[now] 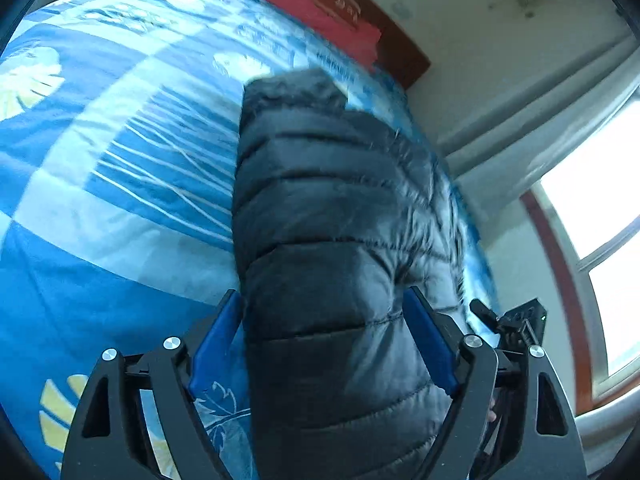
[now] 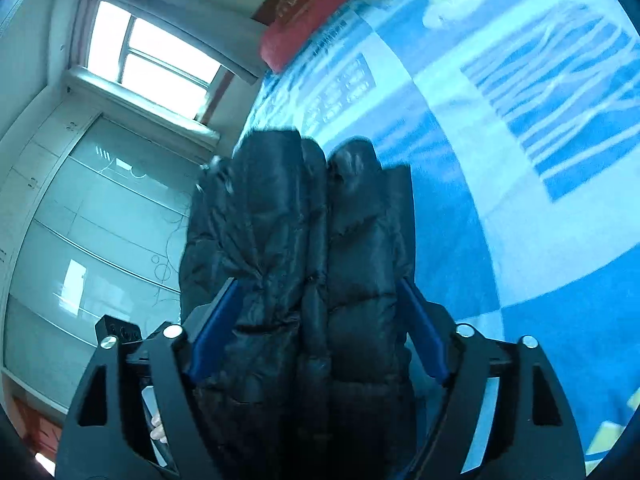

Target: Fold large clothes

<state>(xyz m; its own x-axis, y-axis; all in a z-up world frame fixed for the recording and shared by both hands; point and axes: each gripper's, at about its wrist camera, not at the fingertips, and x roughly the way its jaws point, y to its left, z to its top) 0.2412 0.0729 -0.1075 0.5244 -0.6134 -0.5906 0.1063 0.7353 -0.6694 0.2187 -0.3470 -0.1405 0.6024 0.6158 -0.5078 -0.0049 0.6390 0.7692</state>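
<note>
A big black puffy jacket [image 1: 340, 248] lies on the bed [image 1: 100, 200], filling the middle of both frames. The left tool [image 1: 324, 340] has its blue fingers [image 1: 218, 344] spread wide, one on each side of a thick folded part. I cannot tell if they press on it. The right tool [image 2: 320, 328] stands wide around the bunched jacket [image 2: 304, 240] the same way. I think both hold on so the bulky fold does not spring open. A red pillow [image 1: 320, 8] sits at the top. No boxes or baskets are here.
</note>
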